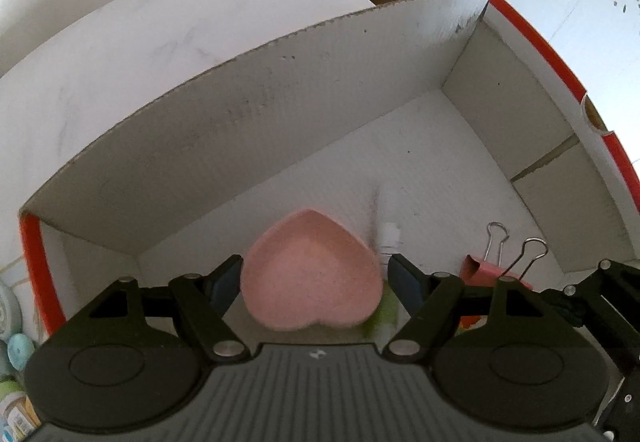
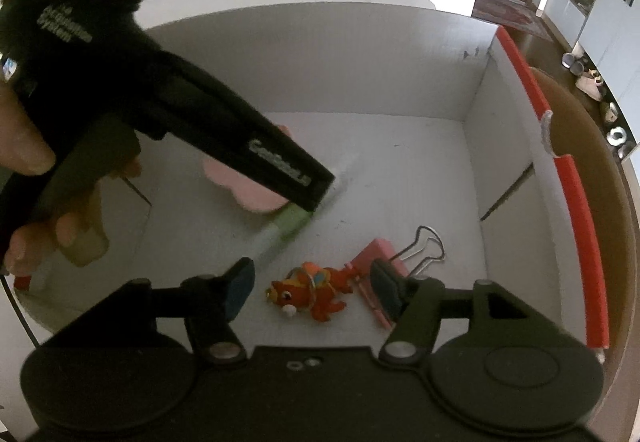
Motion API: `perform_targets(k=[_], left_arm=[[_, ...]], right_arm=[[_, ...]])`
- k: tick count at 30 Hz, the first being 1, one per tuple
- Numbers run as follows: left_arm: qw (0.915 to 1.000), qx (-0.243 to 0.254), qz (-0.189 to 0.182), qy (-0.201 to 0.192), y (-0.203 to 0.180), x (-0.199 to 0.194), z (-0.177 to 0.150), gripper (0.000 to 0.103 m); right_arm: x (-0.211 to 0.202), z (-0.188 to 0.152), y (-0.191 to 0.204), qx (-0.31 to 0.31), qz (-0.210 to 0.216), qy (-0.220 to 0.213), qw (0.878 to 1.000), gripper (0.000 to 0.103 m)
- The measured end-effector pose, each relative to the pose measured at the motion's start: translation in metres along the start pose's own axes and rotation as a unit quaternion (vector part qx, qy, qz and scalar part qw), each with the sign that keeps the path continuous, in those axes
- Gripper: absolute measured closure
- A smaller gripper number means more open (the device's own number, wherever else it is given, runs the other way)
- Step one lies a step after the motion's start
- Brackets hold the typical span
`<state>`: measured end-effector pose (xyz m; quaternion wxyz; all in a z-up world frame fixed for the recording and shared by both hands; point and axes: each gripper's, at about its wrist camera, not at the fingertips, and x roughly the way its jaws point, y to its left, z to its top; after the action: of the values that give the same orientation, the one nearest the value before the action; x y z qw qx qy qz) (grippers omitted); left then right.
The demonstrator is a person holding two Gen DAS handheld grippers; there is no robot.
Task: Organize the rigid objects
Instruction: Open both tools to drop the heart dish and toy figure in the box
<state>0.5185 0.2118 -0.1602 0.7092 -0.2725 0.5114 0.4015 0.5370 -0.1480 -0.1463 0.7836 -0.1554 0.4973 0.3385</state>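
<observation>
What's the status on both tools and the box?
Left tool open over pink heart dish. Right tool open above orange toy. Binder clip beside it.

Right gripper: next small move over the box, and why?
Probably lift the right gripper straight up out of the cardboard box. Its jaws stand open, the pads clear of the orange toy keychain lying on the box floor between them, so the toy looks released. The pink binder clip lies close beside one finger, so a sideways exit might knock it.
</observation>
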Motion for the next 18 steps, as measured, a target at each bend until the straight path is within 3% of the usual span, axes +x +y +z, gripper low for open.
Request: perform_targets(k=[14, 18], left_arm=[[0.9978, -0.001, -0.024, -0.061, -0.003, -0.050, -0.015, 0.025], [0.9958, -0.002, -0.033, -0.085, -0.001, -0.070, -0.023, 0.025]], right_arm=[[-0.044, -0.010, -0.012, 0.030, 0.007, -0.066, 0.997, 0.033], [-0.059, -0.015, -0.012, 0.038, 0.009, -0.084, 0.996, 0.028]])
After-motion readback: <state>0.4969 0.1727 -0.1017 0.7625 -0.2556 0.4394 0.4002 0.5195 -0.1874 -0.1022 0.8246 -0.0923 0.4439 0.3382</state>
